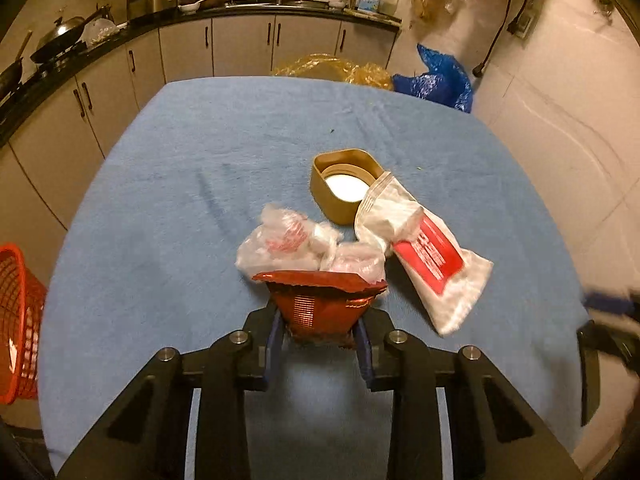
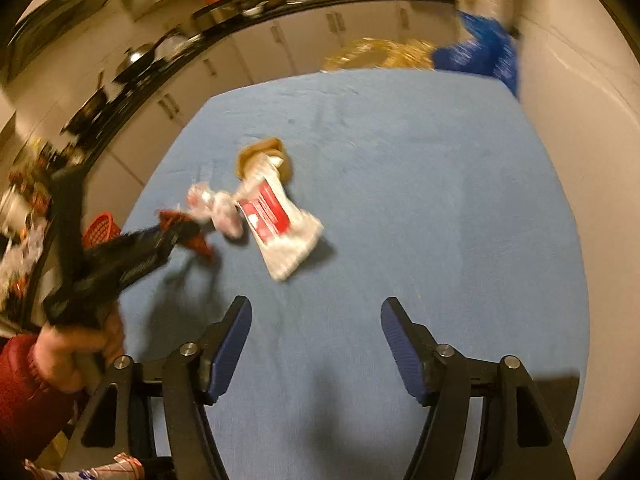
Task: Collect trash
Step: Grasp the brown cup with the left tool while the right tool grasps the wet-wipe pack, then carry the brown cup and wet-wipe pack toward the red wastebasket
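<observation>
The left hand-held gripper (image 1: 320, 338) pinches the red wrapper (image 1: 322, 306); the right hand-held gripper (image 2: 316, 344) hangs spread, empty. Next, probably carry it to the red basket (image 1: 18, 324).

We see warm, yellowish indoor light, fairly dim. The left wrist view is sharp, though fisheye bending curves the counter (image 1: 120, 36) and darkens the corners. The right wrist view is smeared with motion blur, perhaps worst far beyond the fingers (image 2: 232, 344); soft shadows fall on the blue cloth (image 2: 400, 160) just ahead of them.
</observation>
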Tool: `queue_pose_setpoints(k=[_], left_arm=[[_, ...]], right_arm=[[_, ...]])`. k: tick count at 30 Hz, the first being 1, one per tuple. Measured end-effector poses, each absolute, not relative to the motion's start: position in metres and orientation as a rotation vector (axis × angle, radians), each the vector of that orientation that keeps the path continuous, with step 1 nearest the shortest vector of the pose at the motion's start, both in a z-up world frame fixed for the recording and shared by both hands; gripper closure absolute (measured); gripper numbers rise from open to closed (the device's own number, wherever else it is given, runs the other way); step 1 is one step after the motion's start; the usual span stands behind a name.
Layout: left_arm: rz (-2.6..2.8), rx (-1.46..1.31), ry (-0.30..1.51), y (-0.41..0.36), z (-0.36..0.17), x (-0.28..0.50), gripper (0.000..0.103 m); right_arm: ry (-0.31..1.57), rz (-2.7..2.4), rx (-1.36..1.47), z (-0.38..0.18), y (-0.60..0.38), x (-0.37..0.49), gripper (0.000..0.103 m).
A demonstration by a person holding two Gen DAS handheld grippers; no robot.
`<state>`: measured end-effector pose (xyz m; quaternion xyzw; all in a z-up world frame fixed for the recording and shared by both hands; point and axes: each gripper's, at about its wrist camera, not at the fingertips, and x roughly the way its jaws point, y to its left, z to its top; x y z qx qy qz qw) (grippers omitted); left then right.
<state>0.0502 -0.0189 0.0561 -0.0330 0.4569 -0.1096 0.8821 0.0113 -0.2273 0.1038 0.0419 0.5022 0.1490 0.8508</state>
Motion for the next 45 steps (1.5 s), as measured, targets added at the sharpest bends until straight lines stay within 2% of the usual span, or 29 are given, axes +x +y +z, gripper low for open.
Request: queue_pose_setpoints(k=[10,15,17,18,21,31,40,45], left_arm=[[-0.173,-0.116,0.935,0.03,0.082,-0.009,0.073],[-0.126,-0.134,0.949,0.049,0.081,-0.023,0.073],[-0.116,-0.137,0.952,0.053,0.079,-0.025,0.073],[-0.112,-0.138,0.953,0.055,0.079,-0.027,0.073],[-0.106,-0.14,0.948,0.059,0.079,-0.028,0.073],[-0.112,-0.124,0.912,0.055,0.088,-0.032,0.073],[-0.116,-0.088,0.84,0.051,0.112,-0.047,0.073],[-0.134,-0.069,0.805,0.053,0.128,-0.065,0.073]], right_arm=[[1.08,0.424,-0.163,0.068,-0.161,0.088,0.028],[1.121,0.44,-0.203,0.046,-0.151,0.106,0.028],[1.136,0.433,-0.199,0.04,-0.148,0.11,0.033],[1.147,0.436,-0.181,0.037,-0.148,0.111,0.048],[1.153,0.418,-0.137,0.038,-0.149,0.106,0.056],[1.065,0.326,0.039,0.079,-0.164,0.029,0.059],[0.905,0.341,0.013,0.131,-0.137,-0.044,0.058],[0.876,0.366,-0.006,0.146,-0.124,-0.06,0.058]])
